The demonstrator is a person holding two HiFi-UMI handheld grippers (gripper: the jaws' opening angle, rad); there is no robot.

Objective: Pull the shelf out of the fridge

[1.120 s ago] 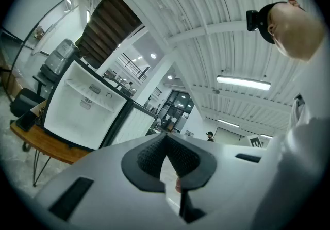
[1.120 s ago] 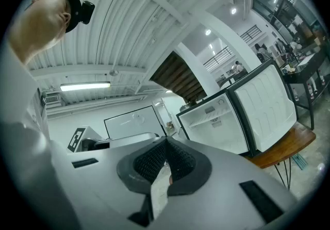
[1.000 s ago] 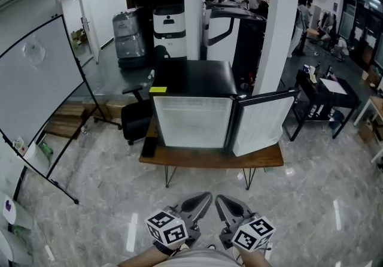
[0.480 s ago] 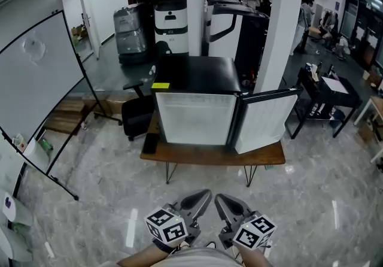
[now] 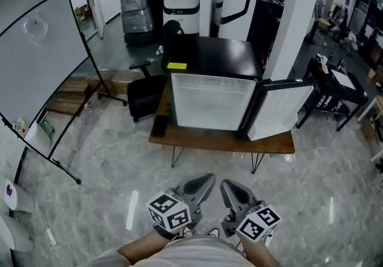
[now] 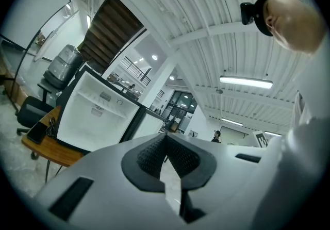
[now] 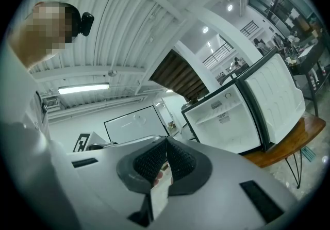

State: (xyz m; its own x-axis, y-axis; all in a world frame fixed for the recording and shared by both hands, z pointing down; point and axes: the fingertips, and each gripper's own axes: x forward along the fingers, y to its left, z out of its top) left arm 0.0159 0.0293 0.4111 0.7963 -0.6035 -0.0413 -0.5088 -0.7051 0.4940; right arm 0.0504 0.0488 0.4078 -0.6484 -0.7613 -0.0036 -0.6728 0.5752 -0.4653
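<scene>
Approach step: your left tongs and right tongs were both closed and empty, well apart from the mini fridge on the desk. The shelf sat inside it; next, you needed to close in and open them.

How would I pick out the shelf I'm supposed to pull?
Find the black mini fridge on the low wooden table, its door swung open. Inside the white cavity, the shelf is the one white ledge seen crossing the upper part.
</scene>
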